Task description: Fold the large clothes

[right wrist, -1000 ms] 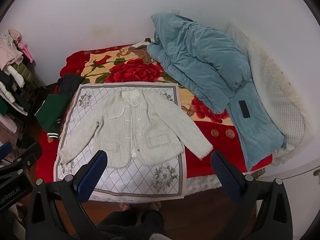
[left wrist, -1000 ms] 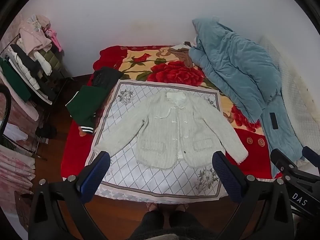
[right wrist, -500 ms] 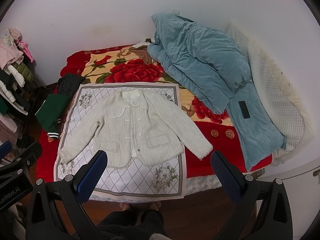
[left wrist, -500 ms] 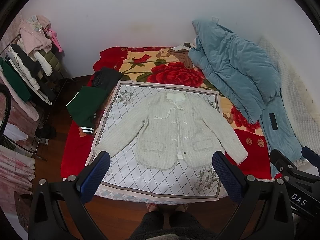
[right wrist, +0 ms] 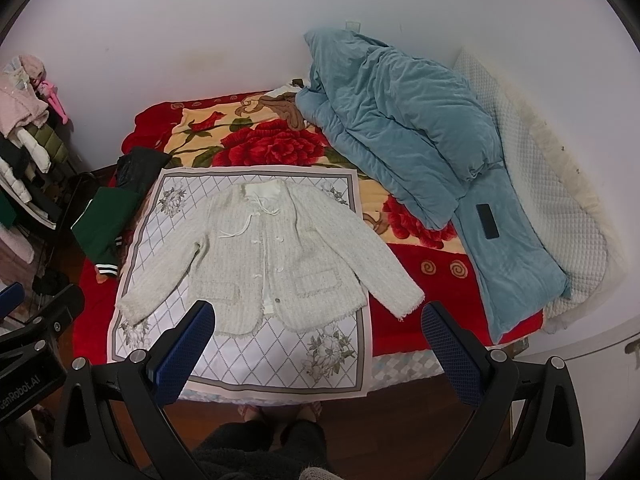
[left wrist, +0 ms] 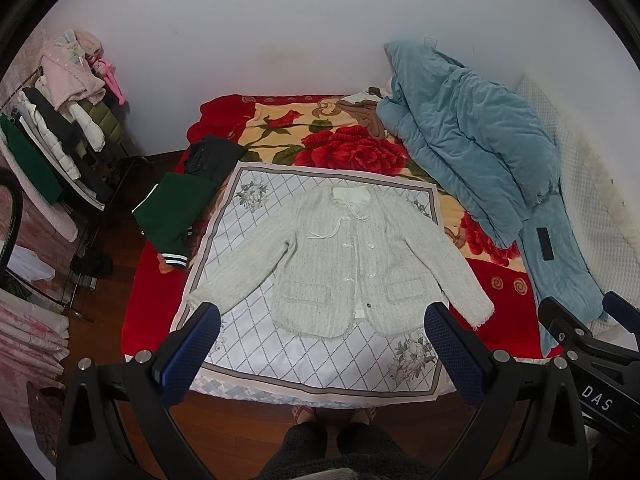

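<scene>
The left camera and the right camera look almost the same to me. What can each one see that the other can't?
Only the left wrist view shows the whole clothes rack and the pink quilts stacked at the lower left. Only the right wrist view shows the full white quilted pad by the wall and a pale cabinet edge. Both show the white jacket spread flat on the patterned mat, the blue duvet, the green garment, and open grippers: left gripper, right gripper.
</scene>
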`<state>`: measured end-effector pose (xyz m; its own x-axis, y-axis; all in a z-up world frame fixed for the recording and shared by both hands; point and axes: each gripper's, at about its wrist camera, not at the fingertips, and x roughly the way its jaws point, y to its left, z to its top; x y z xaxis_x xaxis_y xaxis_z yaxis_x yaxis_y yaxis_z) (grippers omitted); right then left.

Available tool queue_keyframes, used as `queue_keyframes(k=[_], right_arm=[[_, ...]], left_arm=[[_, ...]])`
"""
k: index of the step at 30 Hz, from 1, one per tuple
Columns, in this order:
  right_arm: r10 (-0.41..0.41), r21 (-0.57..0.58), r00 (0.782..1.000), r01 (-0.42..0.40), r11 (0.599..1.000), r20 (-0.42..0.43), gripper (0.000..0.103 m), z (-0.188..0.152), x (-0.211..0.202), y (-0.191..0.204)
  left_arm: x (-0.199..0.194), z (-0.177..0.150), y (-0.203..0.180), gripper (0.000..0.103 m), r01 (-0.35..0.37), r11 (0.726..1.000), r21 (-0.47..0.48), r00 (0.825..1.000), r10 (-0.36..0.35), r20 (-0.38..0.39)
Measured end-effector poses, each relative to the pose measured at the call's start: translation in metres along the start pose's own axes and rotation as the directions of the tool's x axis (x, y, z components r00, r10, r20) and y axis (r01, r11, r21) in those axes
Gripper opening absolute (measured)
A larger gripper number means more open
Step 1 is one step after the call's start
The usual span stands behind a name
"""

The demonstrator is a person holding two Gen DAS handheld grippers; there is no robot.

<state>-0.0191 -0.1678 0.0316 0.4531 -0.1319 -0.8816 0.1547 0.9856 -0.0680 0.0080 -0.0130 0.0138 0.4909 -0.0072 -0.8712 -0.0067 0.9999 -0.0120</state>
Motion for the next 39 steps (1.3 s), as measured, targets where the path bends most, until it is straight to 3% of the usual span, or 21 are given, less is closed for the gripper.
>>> queue_keyframes(k=[39], right_arm=[[-0.001, 0.0, 1.0, 0.001, 1.0, 0.007, 0.103, -0.007, -0.01, 0.005]], left_arm=[[-0.011, 0.004, -0.005, 0.103, 0.005, 1.0, 0.0, 1.0, -0.005, 0.008]])
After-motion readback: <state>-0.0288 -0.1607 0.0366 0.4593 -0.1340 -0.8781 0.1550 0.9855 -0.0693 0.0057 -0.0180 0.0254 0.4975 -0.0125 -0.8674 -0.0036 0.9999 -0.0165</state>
